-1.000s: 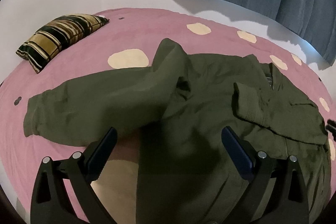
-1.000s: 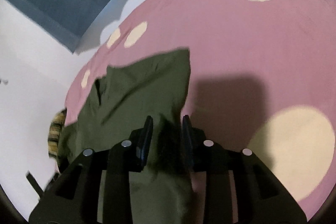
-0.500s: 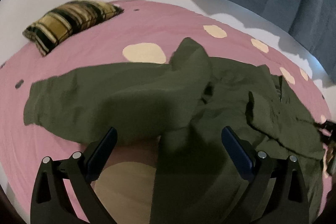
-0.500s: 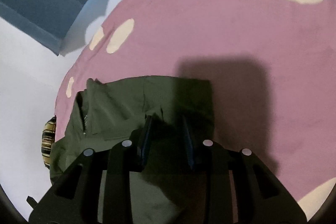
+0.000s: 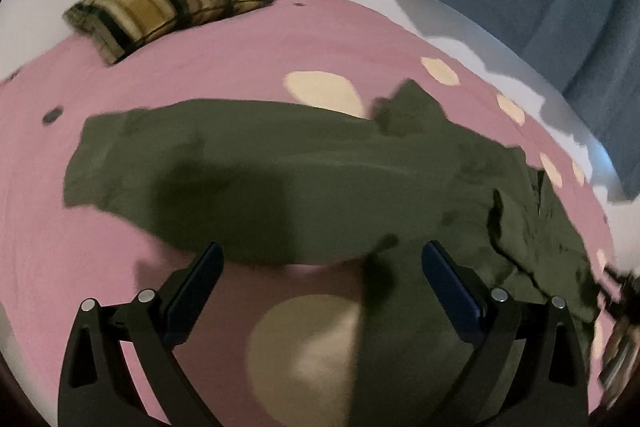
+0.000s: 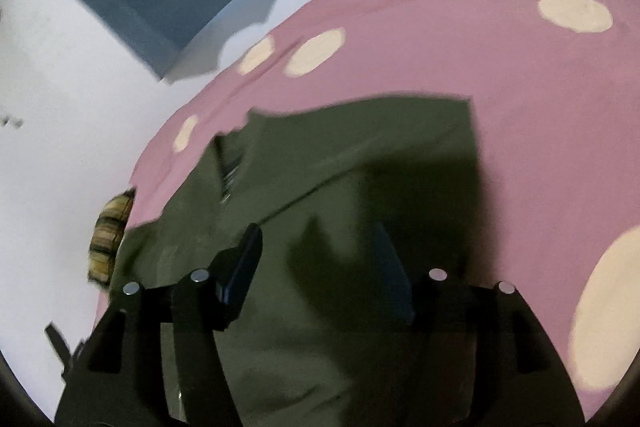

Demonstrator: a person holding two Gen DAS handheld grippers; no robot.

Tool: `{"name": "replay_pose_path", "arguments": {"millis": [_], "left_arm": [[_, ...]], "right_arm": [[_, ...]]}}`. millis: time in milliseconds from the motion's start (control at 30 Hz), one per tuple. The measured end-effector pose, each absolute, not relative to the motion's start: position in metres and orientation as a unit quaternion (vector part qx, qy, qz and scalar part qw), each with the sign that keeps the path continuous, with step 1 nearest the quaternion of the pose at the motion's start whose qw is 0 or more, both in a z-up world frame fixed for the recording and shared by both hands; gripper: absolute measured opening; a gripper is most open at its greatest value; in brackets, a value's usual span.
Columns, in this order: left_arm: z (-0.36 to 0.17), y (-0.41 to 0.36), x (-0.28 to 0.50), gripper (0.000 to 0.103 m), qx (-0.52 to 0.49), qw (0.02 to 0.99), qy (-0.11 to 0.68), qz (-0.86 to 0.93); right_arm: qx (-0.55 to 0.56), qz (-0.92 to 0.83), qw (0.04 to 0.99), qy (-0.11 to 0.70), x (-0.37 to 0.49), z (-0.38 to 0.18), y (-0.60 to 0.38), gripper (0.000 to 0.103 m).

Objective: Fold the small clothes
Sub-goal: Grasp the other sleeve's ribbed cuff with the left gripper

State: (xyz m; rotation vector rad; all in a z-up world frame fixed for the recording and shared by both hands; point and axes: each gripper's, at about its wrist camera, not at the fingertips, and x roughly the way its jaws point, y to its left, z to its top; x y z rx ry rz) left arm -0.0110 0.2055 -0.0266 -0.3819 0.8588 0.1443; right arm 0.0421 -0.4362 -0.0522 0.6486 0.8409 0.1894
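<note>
An olive green jacket lies on the pink bedspread with cream dots. One sleeve stretches out to the left. My left gripper is open and hovers over the jacket's near edge, holding nothing. In the right wrist view the jacket lies flat, with a folded part ending in a straight edge at the right. My right gripper hangs just above that cloth. Its jaws are opening and the pads do not press on the fabric.
A striped brown and black pillow sits at the bed's far left corner, also seen as pillow. A blue cloth hangs on the white wall behind the bed. Bare pink cover lies to the right of the jacket.
The right gripper, shut on a fold of the jacket before, has parted its jaws and the fold now lies flat. The left gripper has shifted leftward along the jacket, staying open.
</note>
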Motion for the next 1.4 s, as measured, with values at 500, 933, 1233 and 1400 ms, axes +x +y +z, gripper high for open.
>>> {"name": "replay_pose_path", "arguments": {"millis": [500,933,1233,1400], "left_arm": [[-0.065,0.370,-0.037,0.098,-0.395,0.848,0.344,0.087],[-0.066,0.379,-0.040,0.098,-0.446,0.831,0.328,0.057],[-0.073,0.373,-0.018,0.098,-0.509,0.789,0.320,0.128],[-0.073,0.379,-0.009,0.091,-0.517,0.778,0.315,0.169]], "right_arm": [[0.289,0.146,0.855,0.405,0.012,-0.050,-0.364,0.064],[0.292,0.147,0.851,0.412,0.007,-0.056,-0.347,0.065],[0.295,0.158,0.850,0.406,0.005,-0.054,-0.340,0.070],[0.300,0.159,0.848,0.406,0.002,-0.055,-0.340,0.070]]}}
